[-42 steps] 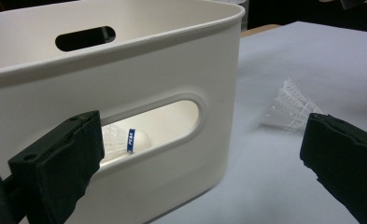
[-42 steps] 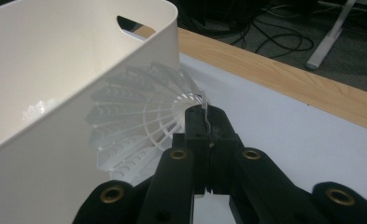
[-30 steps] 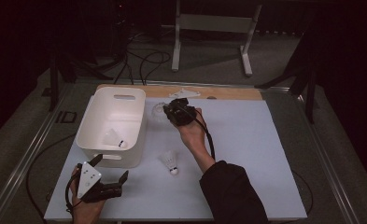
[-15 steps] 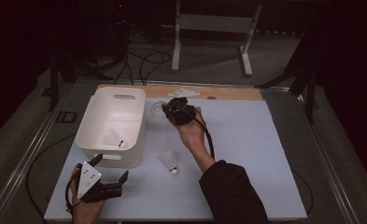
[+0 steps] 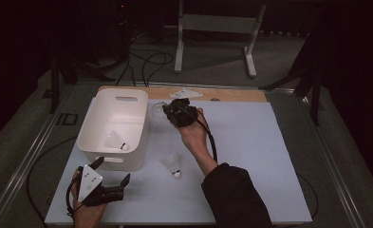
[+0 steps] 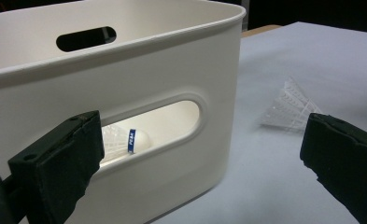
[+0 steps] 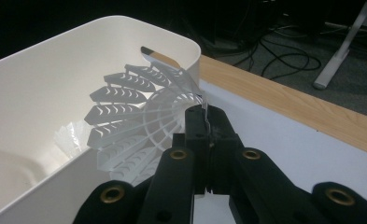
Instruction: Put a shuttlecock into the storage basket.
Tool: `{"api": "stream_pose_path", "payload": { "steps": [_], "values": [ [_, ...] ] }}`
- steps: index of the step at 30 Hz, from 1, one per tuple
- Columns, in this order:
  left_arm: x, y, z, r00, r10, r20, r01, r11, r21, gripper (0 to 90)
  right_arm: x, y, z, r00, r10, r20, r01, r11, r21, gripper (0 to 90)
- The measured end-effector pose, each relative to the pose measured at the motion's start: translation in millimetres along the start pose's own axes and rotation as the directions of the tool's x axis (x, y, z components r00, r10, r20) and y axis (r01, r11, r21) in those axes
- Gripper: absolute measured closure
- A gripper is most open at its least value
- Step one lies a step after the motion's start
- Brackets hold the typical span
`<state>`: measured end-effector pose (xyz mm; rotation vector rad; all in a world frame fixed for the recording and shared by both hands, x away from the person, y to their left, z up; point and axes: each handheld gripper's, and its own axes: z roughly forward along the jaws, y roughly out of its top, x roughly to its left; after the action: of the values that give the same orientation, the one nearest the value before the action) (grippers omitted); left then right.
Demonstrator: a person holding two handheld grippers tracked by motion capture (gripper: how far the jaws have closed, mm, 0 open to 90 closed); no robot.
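A white plastic bin stands on the left of the white mat, with one white shuttlecock lying inside it. My right gripper is held beside the bin's right rim, shut on the skirt edge of a second shuttlecock; the right gripper view shows its jaws pinching the feathers just outside the bin wall. A third shuttlecock lies on the mat in front of the bin. My left gripper rests at the front left, open, facing the bin's near wall and its handle slot.
A wooden strip runs along the mat's far edge. Behind the table, cables and a white stand are on the floor. A metal rail borders the table's left side.
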<state>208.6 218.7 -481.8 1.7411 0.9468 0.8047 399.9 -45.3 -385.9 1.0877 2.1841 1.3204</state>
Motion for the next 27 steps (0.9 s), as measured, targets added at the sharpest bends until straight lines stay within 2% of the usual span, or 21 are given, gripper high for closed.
{"api": "stream_pose_path", "payload": {
  "steps": [27],
  "values": [
    [0.0,-0.1,0.1,1.0000,-0.001,0.000,0.001,1.0000,0.001,0.2,10.8,5.8,-2.6,0.9993,-0.016,-0.032,0.015,0.999,-0.029,89.7]
  ]
}}
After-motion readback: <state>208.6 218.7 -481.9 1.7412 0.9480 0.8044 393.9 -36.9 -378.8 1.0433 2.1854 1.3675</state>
